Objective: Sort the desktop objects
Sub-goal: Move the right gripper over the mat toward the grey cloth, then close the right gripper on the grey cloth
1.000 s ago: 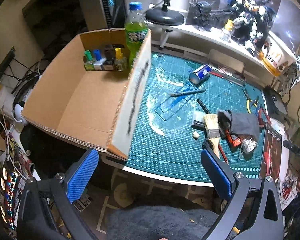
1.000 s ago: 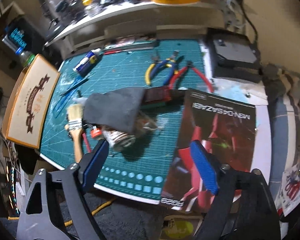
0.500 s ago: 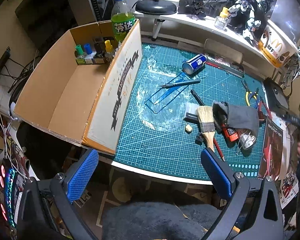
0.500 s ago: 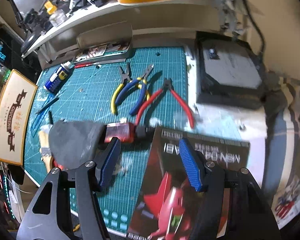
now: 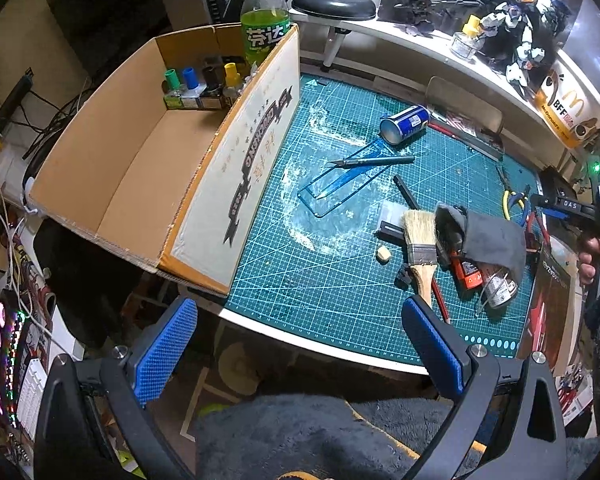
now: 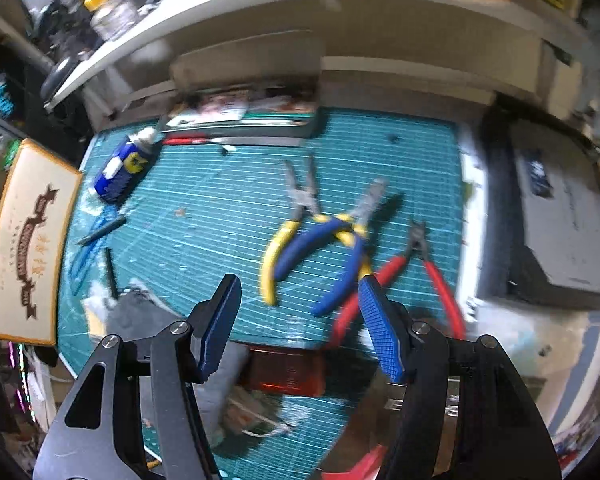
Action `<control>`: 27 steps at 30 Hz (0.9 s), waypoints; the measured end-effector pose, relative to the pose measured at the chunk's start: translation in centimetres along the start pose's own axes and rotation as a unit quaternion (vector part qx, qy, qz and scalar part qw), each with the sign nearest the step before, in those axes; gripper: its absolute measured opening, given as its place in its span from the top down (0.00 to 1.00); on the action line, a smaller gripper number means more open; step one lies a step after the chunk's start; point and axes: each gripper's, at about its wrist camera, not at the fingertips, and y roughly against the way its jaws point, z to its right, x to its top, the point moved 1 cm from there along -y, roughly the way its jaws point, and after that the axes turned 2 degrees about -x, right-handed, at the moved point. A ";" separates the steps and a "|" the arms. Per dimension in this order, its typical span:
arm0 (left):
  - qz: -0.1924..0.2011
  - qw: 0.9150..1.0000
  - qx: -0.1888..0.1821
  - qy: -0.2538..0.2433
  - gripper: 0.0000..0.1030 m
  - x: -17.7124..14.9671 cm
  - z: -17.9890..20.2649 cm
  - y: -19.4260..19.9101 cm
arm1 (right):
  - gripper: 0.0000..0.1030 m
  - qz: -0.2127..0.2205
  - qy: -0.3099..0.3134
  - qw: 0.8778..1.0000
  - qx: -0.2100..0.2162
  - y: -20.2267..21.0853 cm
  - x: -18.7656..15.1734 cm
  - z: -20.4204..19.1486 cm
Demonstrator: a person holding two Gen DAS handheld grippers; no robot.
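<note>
An open cardboard box [image 5: 140,168] stands at the left of a green cutting mat [image 5: 340,280], with several small paint bottles [image 5: 200,88] in its far corner. On the mat lie a blue spray can [image 5: 406,123], a craft knife [image 5: 370,161], a paintbrush [image 5: 420,248] and a grey cloth [image 5: 488,240]. My left gripper [image 5: 300,352] is open and empty, held off the mat's front edge. My right gripper [image 6: 298,320] is open and empty, just short of two blue-and-yellow pliers [image 6: 320,240] and red-handled cutters [image 6: 400,276].
A green soda bottle [image 5: 264,16] stands behind the box. A shelf [image 5: 440,56] with model figures and a lamp runs along the back. A black device [image 6: 552,220] sits right of the mat. A booklet [image 5: 548,288] lies at the mat's right edge. The right wrist view is blurred.
My right gripper has moved forward from over the booklet and cloth toward the pliers and cutters. My left gripper has pulled back and shifted slightly; both stay open.
</note>
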 end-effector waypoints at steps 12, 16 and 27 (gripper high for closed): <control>-0.018 1.000 -0.023 -0.008 0.00 0.8 0.1 -1.9 | 0.31 -0.051 0.179 0.983 0.011 -2.9 -6.3 -9.2; -0.014 1.000 -0.019 -0.012 0.00 0.9 -0.6 -1.4 | 0.94 -0.060 0.131 0.988 0.050 -2.5 -5.6 -8.6; -0.006 1.000 -0.018 0.007 0.00 -2.3 -3.6 0.9 | 0.97 -0.049 0.134 0.985 0.100 1.1 -6.6 -11.1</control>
